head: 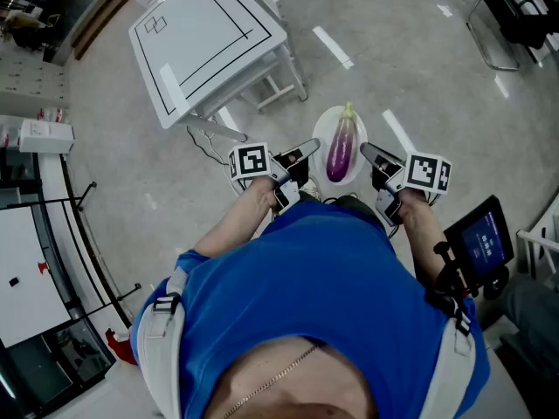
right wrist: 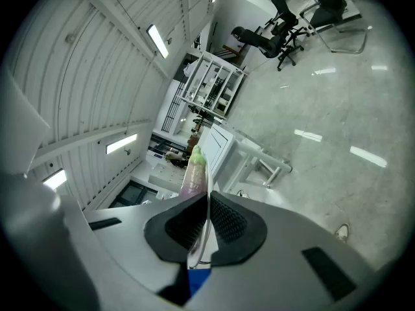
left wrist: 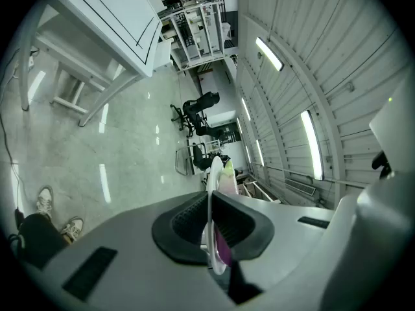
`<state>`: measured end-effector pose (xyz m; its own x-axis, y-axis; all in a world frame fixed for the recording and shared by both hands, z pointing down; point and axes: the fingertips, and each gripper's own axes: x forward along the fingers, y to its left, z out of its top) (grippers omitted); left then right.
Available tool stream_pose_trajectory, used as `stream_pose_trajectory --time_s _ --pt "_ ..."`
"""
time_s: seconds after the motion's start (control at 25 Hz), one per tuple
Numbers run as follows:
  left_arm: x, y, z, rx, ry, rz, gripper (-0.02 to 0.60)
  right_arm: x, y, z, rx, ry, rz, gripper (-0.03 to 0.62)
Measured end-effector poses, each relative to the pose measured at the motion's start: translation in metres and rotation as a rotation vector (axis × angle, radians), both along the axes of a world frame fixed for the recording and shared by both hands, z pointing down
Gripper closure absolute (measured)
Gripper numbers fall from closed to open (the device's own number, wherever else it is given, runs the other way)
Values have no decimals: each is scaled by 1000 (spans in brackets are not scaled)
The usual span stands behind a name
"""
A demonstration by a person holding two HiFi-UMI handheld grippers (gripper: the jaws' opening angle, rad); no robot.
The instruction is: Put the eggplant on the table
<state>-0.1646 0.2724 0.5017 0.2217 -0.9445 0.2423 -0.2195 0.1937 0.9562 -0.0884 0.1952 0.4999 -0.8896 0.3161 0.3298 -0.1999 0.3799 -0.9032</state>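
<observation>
A purple eggplant (head: 341, 145) with a green stem lies on a white plate (head: 320, 143) held in the air over the floor, in front of the person. My left gripper (head: 309, 150) is shut on the plate's left rim, my right gripper (head: 368, 154) on its right rim. The left gripper view shows the plate (left wrist: 209, 203) edge-on between the black pads, with the eggplant (left wrist: 222, 246) just to its right. The right gripper view shows the plate (right wrist: 206, 229) pinched the same way, with the eggplant (right wrist: 194, 168) to its left. The white table (head: 205, 33) stands ahead on the left, apart from the plate.
A cable (head: 208, 143) trails over the floor by the table's legs. A small screen on a stand (head: 480, 239) is close on the right. An office chair (head: 517, 17) stands at the far right. Shelves and a board line the left side. The person's shoes (left wrist: 45, 203) show below.
</observation>
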Motion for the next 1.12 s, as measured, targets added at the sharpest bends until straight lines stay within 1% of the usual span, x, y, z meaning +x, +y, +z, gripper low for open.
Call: stream_pose_trajectory --time_s 0.24,0.44,0.52,0.64,0.8,0.88,0.92,0.96,1.0,1.08,1.12 --pt "1 16 -2 -5 3 -59 557 -5 11 -4 12 3 -60 582" --pt "6 56 -19 0 11 -150 557 -8 45 -22 23 5 -149 582" --pt "-5 71 -15 1 14 -194 557 -24 57 -19 21 4 -188 582" --pt "-34 91 0 3 9 -258 557 -59 73 -3 20 1 -245 582" --pt "-68 129 3 1 1 -323 557 -98 108 2 19 5 -310 582" --pt "-80 145 4 -3 0 -357 557 -112 122 5 20 19 -342 582" --pt "-81 144 4 -4 -1 -359 557 -113 121 5 16 15 -344 582" --pt "-76 133 4 -3 -3 -334 557 -106 112 3 13 8 -321 582" --pt "-67 110 3 2 -6 -272 557 -91 93 2 16 5 -259 582" --pt "-37 44 0 21 -10 -86 557 -44 38 -1 39 13 -72 582" --pt "-18 16 -2 30 -12 -22 557 -19 13 -3 50 16 -8 582"
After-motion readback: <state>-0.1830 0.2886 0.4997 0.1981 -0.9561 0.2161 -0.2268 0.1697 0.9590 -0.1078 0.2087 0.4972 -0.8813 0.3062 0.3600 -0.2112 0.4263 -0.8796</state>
